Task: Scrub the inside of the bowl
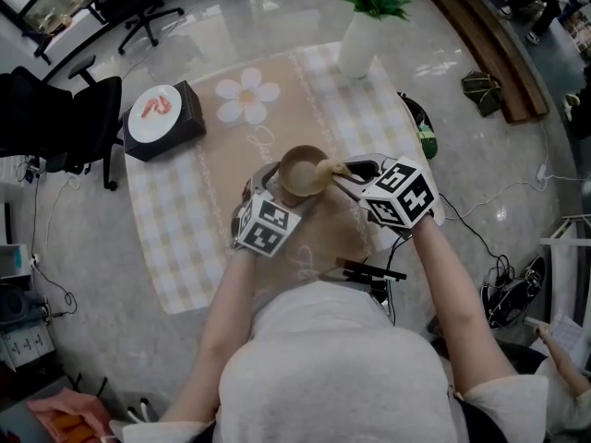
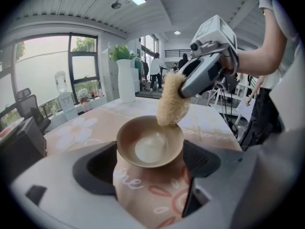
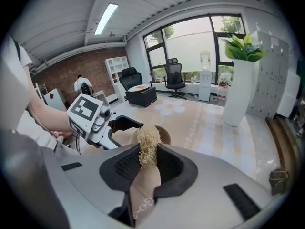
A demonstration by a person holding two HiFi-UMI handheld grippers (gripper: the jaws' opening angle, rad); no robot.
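Though head view hides contact, left gripper view shows me scrubber (image 2: pixel 171 101) touching bowl (image 2: pixel 143 149) far rim; left gripper (image 2: pixel 150 165) pinches bowl, right gripper (image 3: pixel 147 165) pinches scrubber, mid-tablecloth (image 1: pixel 175 210).

One bowl (image 1: pixel 303 170), one fibrous scrubber (image 1: pixel 326 167), two grippers, the left gripper (image 1: pixel 266 185) and the right gripper (image 1: pixel 349 168), one white vase (image 1: pixel 360 44), one black box (image 1: pixel 180 107) that carried one plate (image 1: pixel 154 113), seemingly two office chairs (image 1: pixel 138 3) at the dim edge.

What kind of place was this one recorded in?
Probably an open-plan office rather than a kitchen: office chairs stand around, a water dispenser sits by the big windows, and cables trail across the floor.
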